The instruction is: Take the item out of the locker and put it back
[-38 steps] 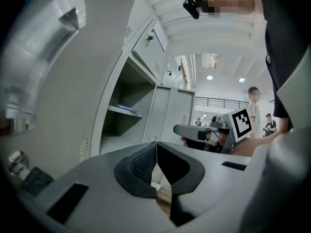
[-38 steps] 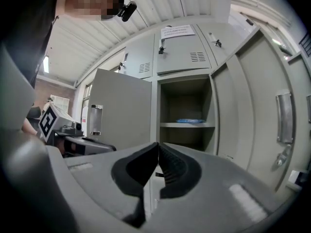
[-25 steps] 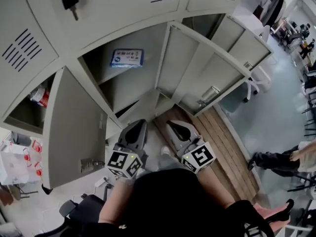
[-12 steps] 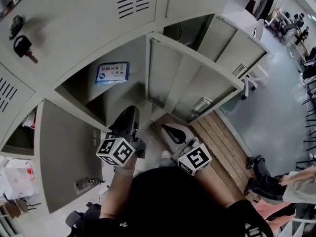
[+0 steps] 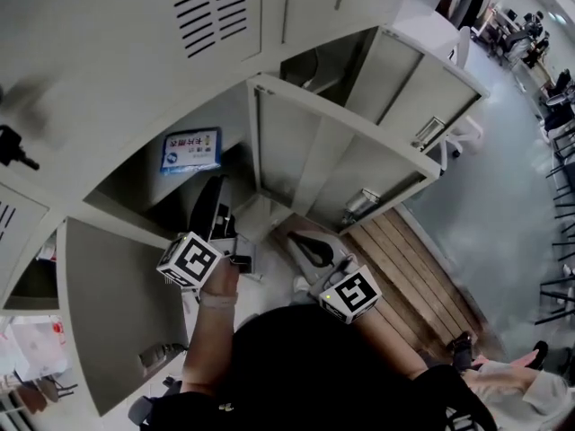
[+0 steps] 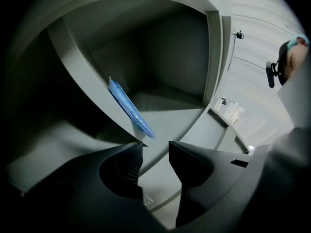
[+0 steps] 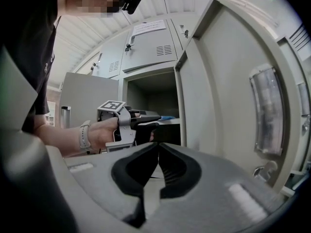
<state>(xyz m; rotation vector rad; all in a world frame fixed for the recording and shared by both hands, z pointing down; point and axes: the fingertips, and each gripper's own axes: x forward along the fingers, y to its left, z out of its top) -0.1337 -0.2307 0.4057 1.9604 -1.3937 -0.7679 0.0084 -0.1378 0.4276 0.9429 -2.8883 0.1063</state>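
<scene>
1. The left tongs (image 6: 155,147) reach into the open locker (image 5: 235,106). Their jaws are opening and nothing is between them; only bare shelf shows through the gap.
2. The right tongs (image 7: 158,145) hang low by the person's body, clenched on nothing and well apart from the compartment.
3. Just beyond the left tips lies the blue packet (image 6: 129,109), resting on the shelf (image 6: 170,106) inside the compartment and not yet touched. From the head view it sits towards the back (image 5: 191,150), ahead of the left tongs (image 5: 208,209).
4. I take the step in hand to be the reach to lift the packet out. To do it well:
   - let the jaws finish spreading before going deeper;
   - roll the wrist so the gap spans the packet's thin side;
   - slip one jaw under the near edge and close there, not on the flat face.
5. The packet looks soft and flat, so a grip at one corner may let it droop. Taking it nearer the middle of the edge should hold it steadier.
6. Keep clear of the open door (image 5: 359,164) standing to the right.
7. The packet seems to lie flat with its printed face up. Its long axis appears to run across the compartment, side to side. From the left gripper view it shows edge-on, as a thin slanting strip whose lower end points towards the tongs.
</scene>
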